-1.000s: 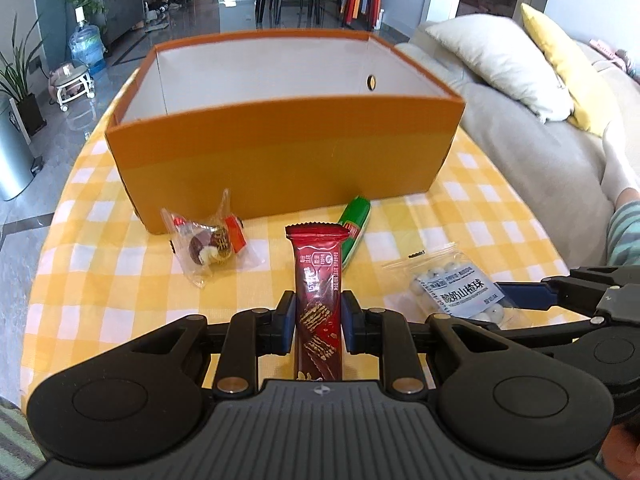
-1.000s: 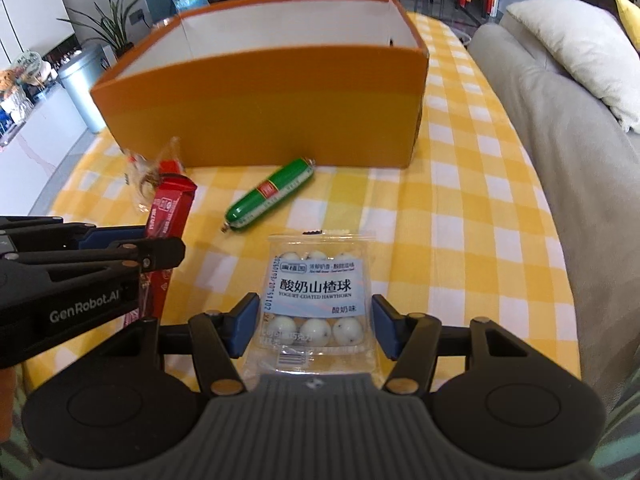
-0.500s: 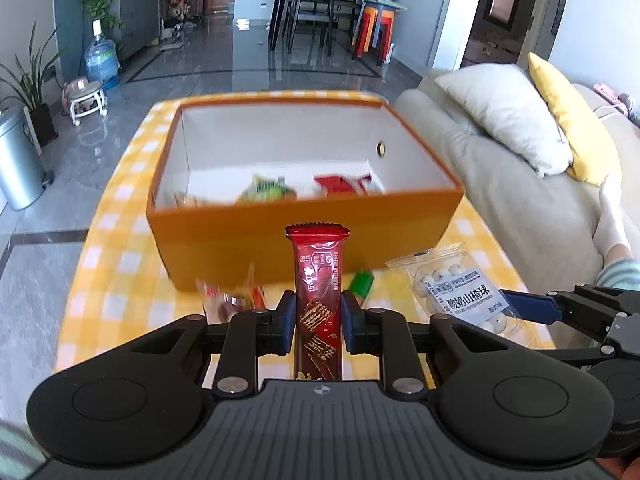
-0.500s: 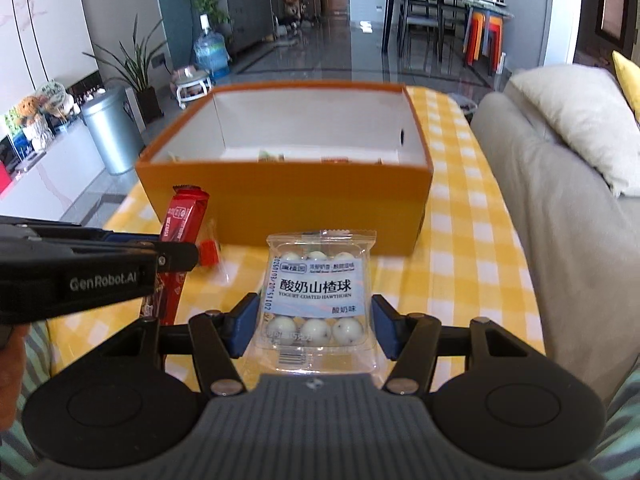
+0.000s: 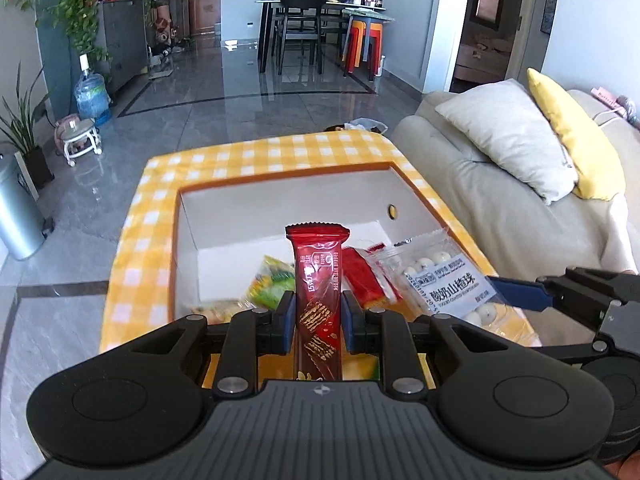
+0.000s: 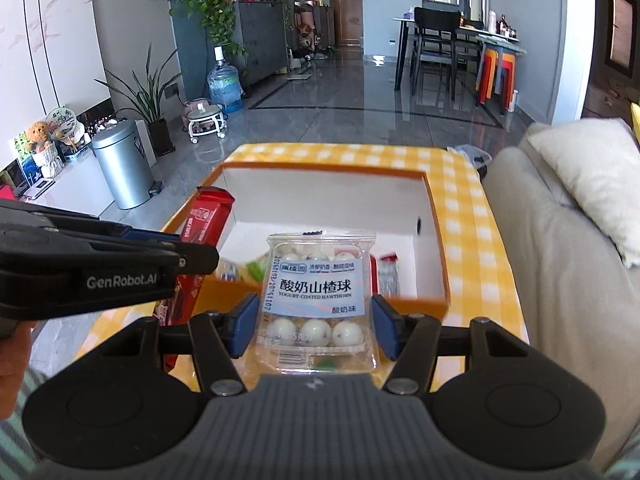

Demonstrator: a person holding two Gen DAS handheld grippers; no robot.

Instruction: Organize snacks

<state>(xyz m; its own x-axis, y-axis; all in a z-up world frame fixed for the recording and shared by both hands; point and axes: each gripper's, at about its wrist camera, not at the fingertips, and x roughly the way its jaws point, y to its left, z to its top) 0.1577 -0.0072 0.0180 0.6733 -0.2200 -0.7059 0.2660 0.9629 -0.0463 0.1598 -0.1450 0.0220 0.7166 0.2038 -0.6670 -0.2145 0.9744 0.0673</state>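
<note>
My left gripper [image 5: 318, 322] is shut on a red wafer bar [image 5: 317, 280] held upright above the near edge of the orange box [image 5: 280, 178]. My right gripper [image 6: 314, 326] is shut on a clear pack of yogurt hawthorn balls [image 6: 316, 292], also raised over the box's near wall [image 6: 424, 302]. The pack shows in the left wrist view [image 5: 440, 276] and the wafer bar in the right wrist view [image 6: 200, 236]. Inside the box lie a green-yellow packet [image 5: 274, 280], a red packet [image 5: 362, 276] and other snacks.
The box stands on a table with a yellow checked cloth [image 5: 256, 156]. A grey sofa with a white cushion [image 5: 508, 140] and a yellow cushion [image 5: 576, 136] runs along the right. A metal bin [image 6: 122, 170] stands on the floor at the left.
Both grippers have risen with their snacks from table level to above the box and moved forward over its near wall. The inside of the box has come into view.
</note>
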